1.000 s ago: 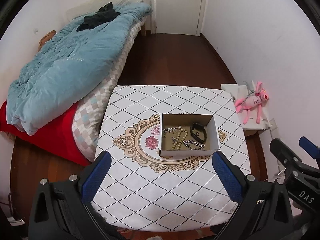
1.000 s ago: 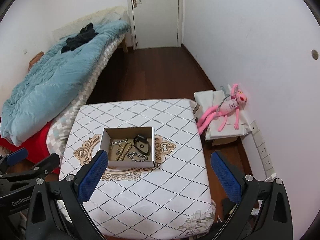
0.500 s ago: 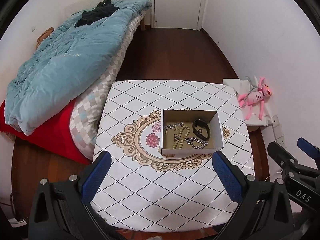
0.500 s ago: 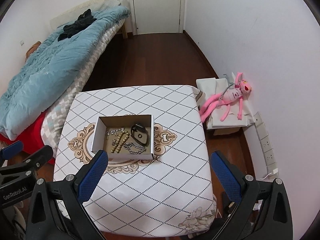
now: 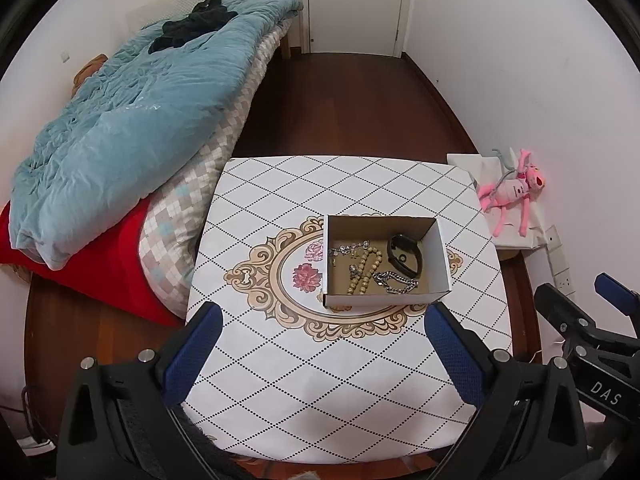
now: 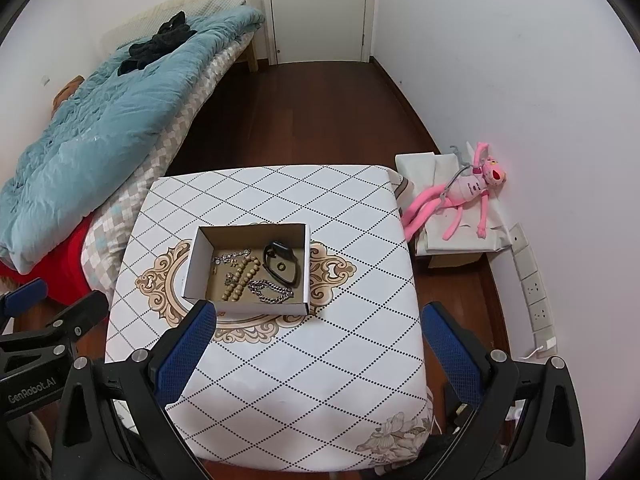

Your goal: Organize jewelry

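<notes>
An open cardboard box (image 5: 442,258) sits in the middle of a table with a white diamond-pattern cloth (image 5: 344,384); it also shows in the right wrist view (image 6: 192,264). Inside lie a beige bead bracelet (image 5: 362,266), a silver chain (image 5: 396,282), a black band (image 5: 406,256) and a small silver piece (image 5: 348,249). My left gripper (image 5: 324,356) is open and empty, high above the table's near side. My right gripper (image 6: 318,354) is open and empty, also above the near side. The right gripper shows at the right edge of the left wrist view (image 5: 576,312).
A bed with a blue duvet (image 5: 120,128) and red sheet stands left of the table. A pink plush toy (image 6: 460,196) lies on a white box against the right wall. Dark wood floor (image 5: 344,100) leads to a white door (image 6: 320,8).
Both grippers rose and pulled back slightly, so the table and box sit lower and smaller in view. The jaws stayed open and the jewelry did not move.
</notes>
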`<state>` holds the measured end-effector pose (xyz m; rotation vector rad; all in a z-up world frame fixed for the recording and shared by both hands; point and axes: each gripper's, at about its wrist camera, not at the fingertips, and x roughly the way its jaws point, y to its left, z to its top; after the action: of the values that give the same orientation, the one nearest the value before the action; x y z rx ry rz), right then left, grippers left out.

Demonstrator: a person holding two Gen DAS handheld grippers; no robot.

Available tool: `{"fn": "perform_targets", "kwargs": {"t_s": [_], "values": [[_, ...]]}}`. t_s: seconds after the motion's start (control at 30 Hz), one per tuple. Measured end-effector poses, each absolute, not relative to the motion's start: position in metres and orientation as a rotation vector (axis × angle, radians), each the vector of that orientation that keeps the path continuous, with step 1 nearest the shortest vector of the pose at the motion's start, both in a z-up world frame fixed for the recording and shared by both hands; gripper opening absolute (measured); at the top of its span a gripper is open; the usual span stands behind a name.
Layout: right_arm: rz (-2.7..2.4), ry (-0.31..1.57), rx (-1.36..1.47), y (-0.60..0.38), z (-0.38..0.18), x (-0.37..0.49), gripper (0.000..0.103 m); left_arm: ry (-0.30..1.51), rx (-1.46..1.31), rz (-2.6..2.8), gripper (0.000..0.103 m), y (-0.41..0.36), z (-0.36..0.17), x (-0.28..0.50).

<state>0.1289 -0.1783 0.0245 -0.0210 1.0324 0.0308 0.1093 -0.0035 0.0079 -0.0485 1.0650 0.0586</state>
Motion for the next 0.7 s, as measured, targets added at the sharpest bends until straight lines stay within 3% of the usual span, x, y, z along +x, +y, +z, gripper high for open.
{"fn": "perform_targets", "kwargs": {"t_s": [0.7], "values": [[0.034, 1.043, -0.034, -0.1776, 0.0208, 0.1291, 0.103, 1.057, -0.036, 0.048, 0.103, -0.0039, 0.0044, 0.1098]]}}
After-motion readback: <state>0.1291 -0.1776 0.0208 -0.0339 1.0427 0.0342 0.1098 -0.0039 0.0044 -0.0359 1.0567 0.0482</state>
